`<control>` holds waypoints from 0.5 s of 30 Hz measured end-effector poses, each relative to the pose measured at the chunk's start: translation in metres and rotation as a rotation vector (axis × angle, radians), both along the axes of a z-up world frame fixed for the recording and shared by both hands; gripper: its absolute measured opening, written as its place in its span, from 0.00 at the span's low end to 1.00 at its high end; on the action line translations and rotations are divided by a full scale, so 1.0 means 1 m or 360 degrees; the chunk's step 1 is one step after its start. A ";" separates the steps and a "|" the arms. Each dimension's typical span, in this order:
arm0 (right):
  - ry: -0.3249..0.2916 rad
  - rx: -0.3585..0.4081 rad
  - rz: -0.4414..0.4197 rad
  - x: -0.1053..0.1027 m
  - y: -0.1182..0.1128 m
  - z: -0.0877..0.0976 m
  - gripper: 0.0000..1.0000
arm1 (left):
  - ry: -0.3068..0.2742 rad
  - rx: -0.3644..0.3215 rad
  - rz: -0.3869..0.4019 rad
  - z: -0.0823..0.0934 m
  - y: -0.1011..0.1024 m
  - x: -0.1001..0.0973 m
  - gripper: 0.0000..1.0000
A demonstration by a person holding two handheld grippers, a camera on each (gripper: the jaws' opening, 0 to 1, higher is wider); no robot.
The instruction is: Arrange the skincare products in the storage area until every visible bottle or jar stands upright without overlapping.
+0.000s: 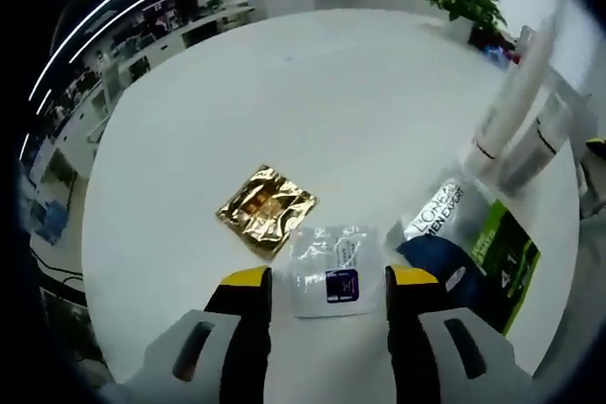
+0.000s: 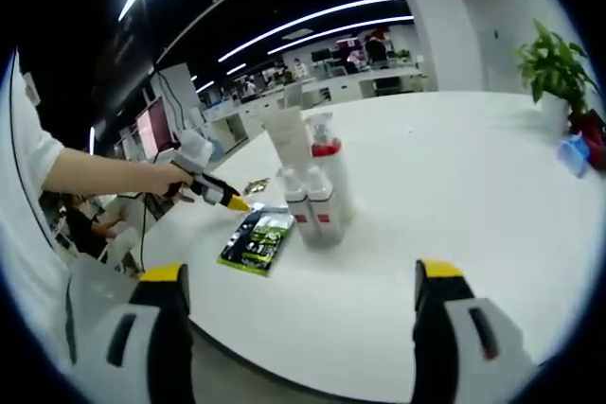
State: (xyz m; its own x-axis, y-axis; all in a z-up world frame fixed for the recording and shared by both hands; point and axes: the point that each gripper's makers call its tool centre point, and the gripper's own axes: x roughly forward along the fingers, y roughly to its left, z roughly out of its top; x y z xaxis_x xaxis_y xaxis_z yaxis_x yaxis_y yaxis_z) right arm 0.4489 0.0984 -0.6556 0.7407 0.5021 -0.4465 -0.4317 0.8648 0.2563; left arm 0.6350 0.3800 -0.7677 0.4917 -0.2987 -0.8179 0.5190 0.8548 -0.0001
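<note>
**Bottles grouped upright on the white table, sachets lying flat nearby**

In the right gripper view a tight cluster of skincare bottles (image 2: 311, 186) stands upright on the round white table (image 2: 454, 196): a tall white tube (image 2: 287, 139) at the back left, a spray bottle with a red collar (image 2: 327, 153) just beside it, and two smaller white bottles with red bands (image 2: 312, 207) in front, touching or nearly touching one another. Whether any of them overlap is hard to judge from this angle. Just left of the cluster a green and black packet (image 2: 254, 240) lies flat on the table.

In the left gripper view the same bottles (image 1: 516, 111) rise at the far right, stretched by the lens, with the green and black packet (image 1: 497, 248) near them. A clear sachet with a dark label (image 1: 331, 267) lies flat between the jaws' tips, and a gold foil sachet (image 1: 265, 207) lies just left of and beyond it, their edges touching or nearly so.

The left gripper (image 1: 329, 281) has its yellow-tipped jaws spread apart on either side of the clear sachet, gripping nothing. It also appears in the right gripper view (image 2: 222, 198), held in a person's hand (image 2: 175, 177) left of the packet. The right gripper (image 2: 301, 276) hangs at the near table edge with jaws wide apart and nothing between them.

A potted plant (image 2: 554, 68) stands at the far right of the table.
</note>
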 end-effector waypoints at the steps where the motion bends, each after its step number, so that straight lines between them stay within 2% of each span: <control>1: -0.0002 0.0001 -0.0003 0.000 0.000 0.000 0.99 | 0.0002 0.0009 0.0011 -0.001 0.000 0.001 0.46; 5: -0.0001 0.0005 -0.0010 0.000 -0.001 0.000 0.99 | 0.0027 -0.0009 0.0089 -0.003 0.000 0.002 0.46; 12: 0.0003 -0.0002 -0.0005 0.001 0.000 -0.001 0.99 | 0.0032 0.0003 0.0087 -0.004 0.000 0.004 0.45; 15: 0.0003 0.0001 -0.0009 0.001 -0.001 -0.001 0.99 | 0.0028 0.0002 0.0059 -0.004 -0.002 0.003 0.42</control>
State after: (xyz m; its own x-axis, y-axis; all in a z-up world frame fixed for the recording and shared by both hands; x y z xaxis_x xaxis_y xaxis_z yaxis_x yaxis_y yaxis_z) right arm 0.4498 0.0974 -0.6564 0.7426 0.4981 -0.4477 -0.4264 0.8671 0.2574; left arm 0.6385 0.3780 -0.7716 0.4877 -0.2797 -0.8270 0.4871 0.8733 -0.0080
